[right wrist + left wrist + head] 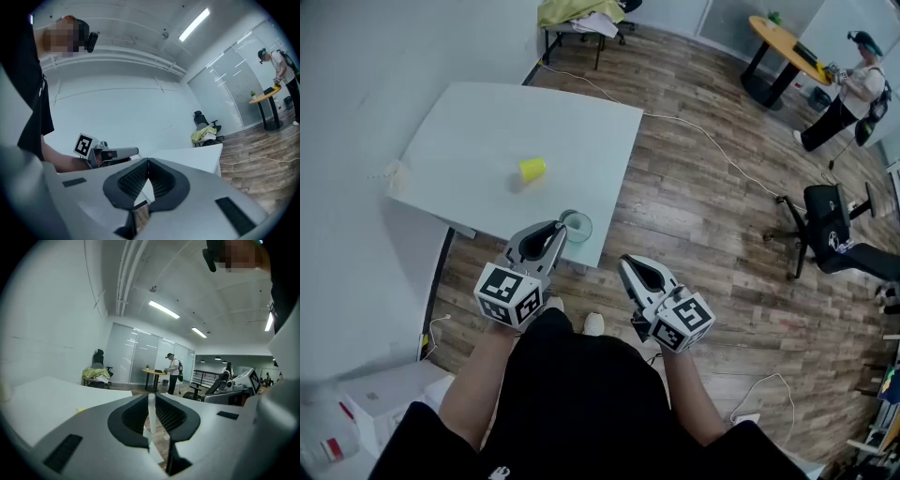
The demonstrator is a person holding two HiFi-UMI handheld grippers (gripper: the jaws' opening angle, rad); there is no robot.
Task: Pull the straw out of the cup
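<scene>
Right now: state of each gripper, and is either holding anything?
Left gripper: closed on the white straw.
Right gripper: closed, nothing between its jaws.

We see our left tool (152, 401) clamped on a white straw (151, 420), which stands upright between its jaws. Left of the straw spreads the white counter (47, 399). Beyond the straw a person (174, 373) stands at a round yellow table (154, 373); farther left, a chair (97, 372) carries yellow-green cloth.
</scene>
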